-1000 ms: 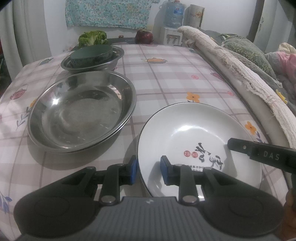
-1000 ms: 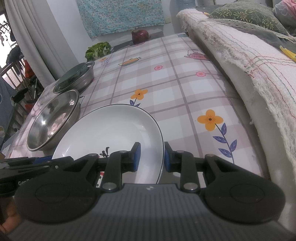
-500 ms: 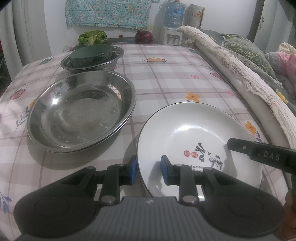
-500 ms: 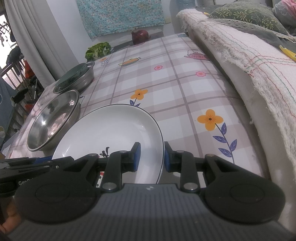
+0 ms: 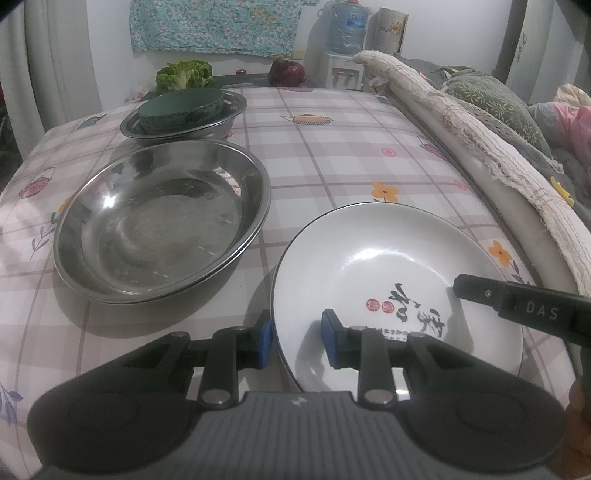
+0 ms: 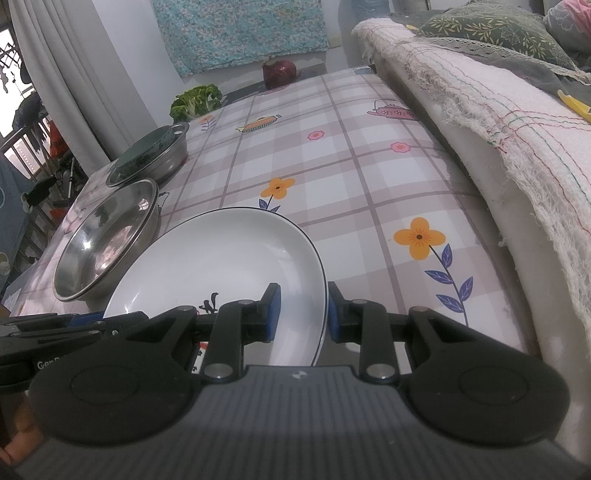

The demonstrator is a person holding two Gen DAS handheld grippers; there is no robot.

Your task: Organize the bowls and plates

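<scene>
A lived-in home is shown. The worktop (image 5: 332,155) is covered with a flowered check cloth, and bedding with pillows (image 6: 491,29) is piled just beside it. A water dispenser (image 5: 341,48), curtains (image 6: 74,74) and vegetables (image 5: 183,75) are seen behind.

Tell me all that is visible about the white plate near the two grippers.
The white plate is round, shallow and glossy, apparently ceramic, with a thin dark rim line and black calligraphy with red seals inside. It lies flat on the checked tablecloth, right of the steel basin. The left gripper and right gripper each straddle its rim.
</scene>
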